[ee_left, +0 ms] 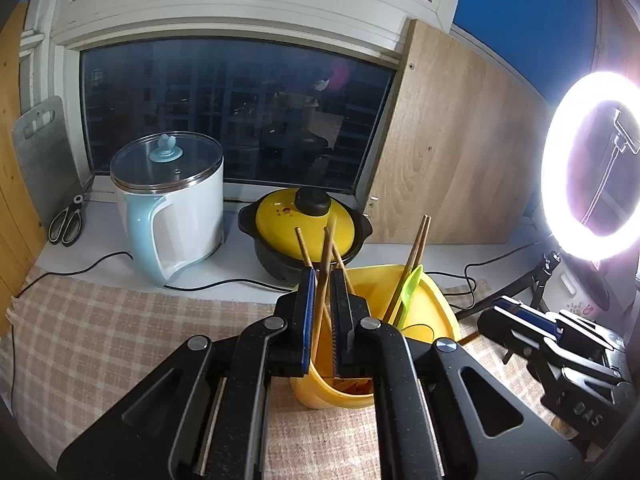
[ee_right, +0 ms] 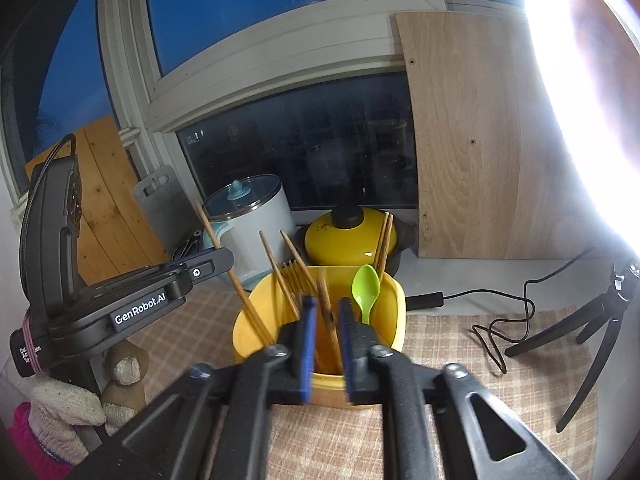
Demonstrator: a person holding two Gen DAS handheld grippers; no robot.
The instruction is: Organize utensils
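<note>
A yellow utensil holder (ee_left: 432, 312) (ee_right: 394, 320) stands on the checked cloth. It holds several wooden chopsticks (ee_left: 414, 256) (ee_right: 276, 272), a wooden fork (ee_right: 294, 274) and a green spoon (ee_left: 410, 288) (ee_right: 365, 290). My left gripper (ee_left: 322, 276) hangs over the holder's left rim, jaws a narrow gap apart, with a chopstick (ee_left: 326, 264) standing between them. My right gripper (ee_right: 325, 304) is over the holder's near rim, jaws also narrowly apart around a blurred wooden chopstick (ee_right: 327, 312). Whether either grips its chopstick is unclear. The right gripper shows in the left view (ee_left: 516, 312), the left gripper in the right view (ee_right: 200, 270).
On the sill behind stand a pale blue electric pot (ee_left: 176, 208) (ee_right: 252, 224) and a yellow-lidded clay pot (ee_left: 304, 228) (ee_right: 352, 240). Scissors (ee_left: 68, 220) and a grey cutting board (ee_left: 44, 152) are at far left. A ring light (ee_left: 592, 164) on a tripod (ee_right: 592, 336) and cables (ee_right: 496, 332) are at right.
</note>
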